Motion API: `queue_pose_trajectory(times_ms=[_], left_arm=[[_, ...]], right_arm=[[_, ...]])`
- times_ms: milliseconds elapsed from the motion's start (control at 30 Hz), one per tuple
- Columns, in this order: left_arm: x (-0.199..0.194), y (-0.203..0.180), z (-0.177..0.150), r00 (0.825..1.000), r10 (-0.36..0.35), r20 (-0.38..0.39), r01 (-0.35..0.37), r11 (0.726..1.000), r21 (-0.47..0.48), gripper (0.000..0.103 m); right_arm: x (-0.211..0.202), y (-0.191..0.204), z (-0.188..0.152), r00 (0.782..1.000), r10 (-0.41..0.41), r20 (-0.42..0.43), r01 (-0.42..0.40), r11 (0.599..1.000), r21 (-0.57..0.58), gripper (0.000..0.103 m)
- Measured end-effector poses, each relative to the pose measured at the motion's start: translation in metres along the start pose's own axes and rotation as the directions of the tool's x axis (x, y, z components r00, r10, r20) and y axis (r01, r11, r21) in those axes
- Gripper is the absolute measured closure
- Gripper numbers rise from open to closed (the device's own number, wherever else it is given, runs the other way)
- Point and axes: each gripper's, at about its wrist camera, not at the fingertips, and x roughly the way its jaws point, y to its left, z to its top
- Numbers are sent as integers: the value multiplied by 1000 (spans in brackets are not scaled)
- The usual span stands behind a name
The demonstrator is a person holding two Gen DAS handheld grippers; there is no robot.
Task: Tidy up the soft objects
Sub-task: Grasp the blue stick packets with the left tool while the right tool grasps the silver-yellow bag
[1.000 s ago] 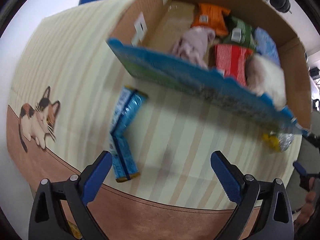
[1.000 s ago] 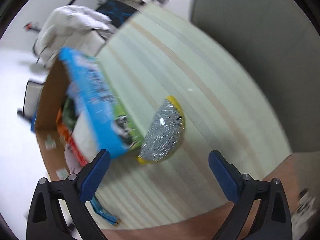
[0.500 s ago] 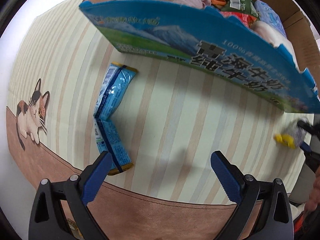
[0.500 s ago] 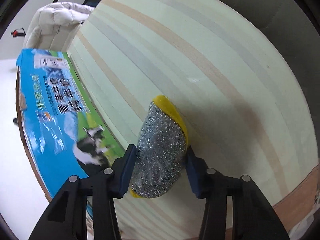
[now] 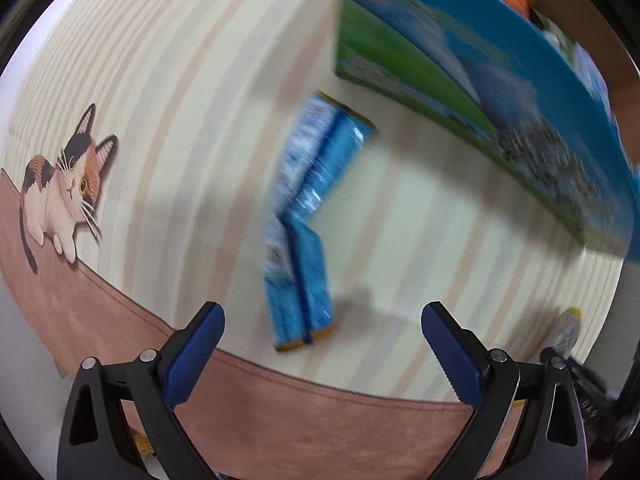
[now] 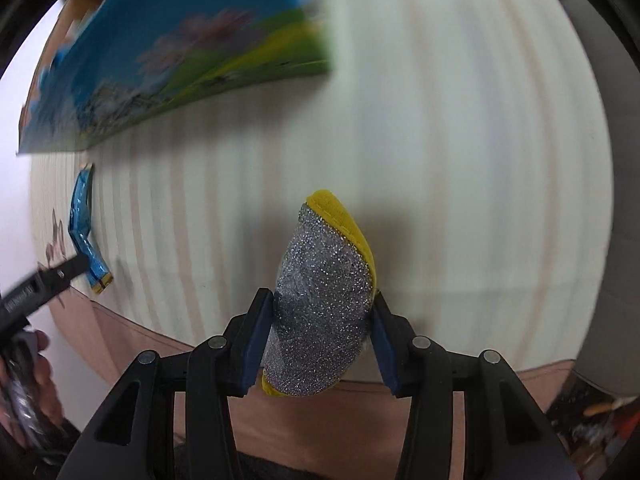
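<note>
My right gripper (image 6: 322, 320) is shut on a silver glitter scrub sponge with a yellow back (image 6: 324, 300), held just above the striped tablecloth; the sponge also shows in the left wrist view (image 5: 566, 326). My left gripper (image 5: 322, 334) is open and empty, with a bent blue packet (image 5: 304, 224) lying on the cloth just ahead, between its fingers. The packet shows in the right wrist view (image 6: 82, 224) at far left. The cardboard box with a blue and green printed side (image 5: 480, 92) stands beyond, holding several soft items; it also shows in the right wrist view (image 6: 180, 56).
A cat picture (image 5: 64, 188) is printed on the cloth at left. The brown cloth border (image 5: 280, 408) runs along the near table edge. A grey chair (image 6: 616, 160) stands off the table at right.
My left gripper has swung left, bringing the blue packet between its fingers. My right gripper, shut on the sponge since half a second ago, has turned and drawn it back toward the table edge.
</note>
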Motion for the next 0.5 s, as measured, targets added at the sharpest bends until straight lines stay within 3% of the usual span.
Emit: queue_pose_trajectory(times_ms=[67, 133, 167, 200, 300, 367, 500], left_arm=[[3, 10, 11, 1000, -8, -7, 8, 1000, 4, 2], [11, 16, 21, 1000, -2, -28, 3, 1000, 14, 9], [15, 18, 24, 999, -4, -43, 5, 1000, 20, 13], [22, 19, 28, 998, -11, -68, 13, 1000, 27, 21], [41, 20, 39, 992, 0, -126, 6, 999, 48, 43], [41, 14, 43, 993, 37, -108, -28, 996, 82, 48], [32, -3, 42, 995, 48, -90, -36, 990, 134, 79]], right_arm=[[2, 4, -4, 1000, -3, 16, 3, 1000, 24, 50], [1, 13, -1, 1000, 12, 8, -12, 999, 53, 39], [1, 10, -4, 1000, 14, 6, -14, 998, 64, 28], [2, 9, -6, 1000, 10, 7, -11, 997, 75, 26], [4, 7, -11, 1000, 7, 1, -7, 996, 93, 26], [3, 4, -14, 1000, 16, 2, -16, 993, 114, 26], [9, 9, -11, 1000, 6, 10, -7, 995, 104, 26]])
